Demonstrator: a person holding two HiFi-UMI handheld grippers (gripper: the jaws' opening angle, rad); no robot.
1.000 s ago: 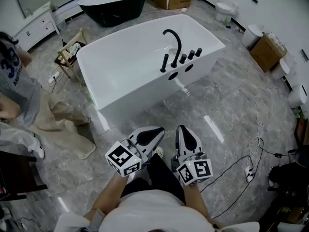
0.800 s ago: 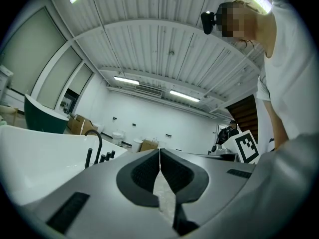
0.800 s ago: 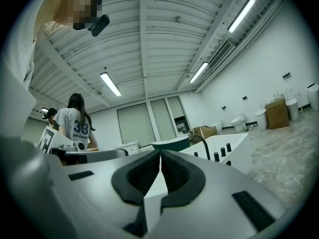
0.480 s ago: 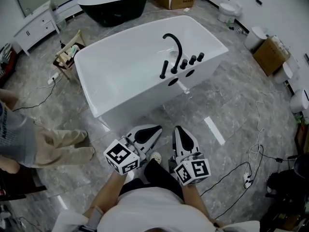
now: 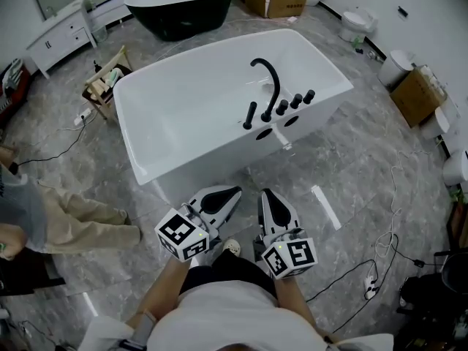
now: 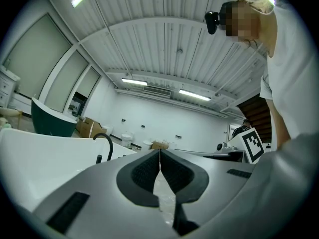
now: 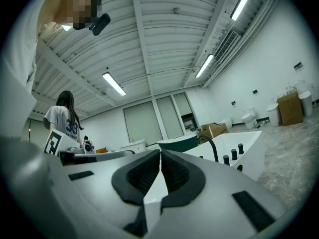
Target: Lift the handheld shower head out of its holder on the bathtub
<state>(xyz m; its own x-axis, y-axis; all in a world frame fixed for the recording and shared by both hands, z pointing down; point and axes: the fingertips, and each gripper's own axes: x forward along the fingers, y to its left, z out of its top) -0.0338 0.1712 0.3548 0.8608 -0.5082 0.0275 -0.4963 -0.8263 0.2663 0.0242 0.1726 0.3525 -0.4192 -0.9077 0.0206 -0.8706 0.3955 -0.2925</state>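
The left gripper (image 5: pixel 232 194) is held near the tub (image 5: pixel 168 101), jaws pressed together on nothing. The shower head (image 5: pixel 250 115) is seen upright in its holder on the tub's near rim. The right gripper (image 5: pixel 266 196) is clenched empty too.

- The white bathtub (image 5: pixel 212 168) stands on a grey marble floor (image 5: pixel 351 159).
- On the bathtub's rim, on the side toward the grippers, stand a curved black spout (image 5: pixel 269 75), a row of black knobs (image 5: pixel 295 101) and the black handheld shower head (image 5: pixel 250 115), upright in its holder.
- The left gripper (image 5: pixel 235 191) and the right gripper (image 5: pixel 265 193) are in front of the bathtub, not touching it, and their tips look closed.
- Behind the bathtub is a black bathtub (image 5: pixel 179 9), and to its left is a wooden rack (image 5: pixel 106 79).
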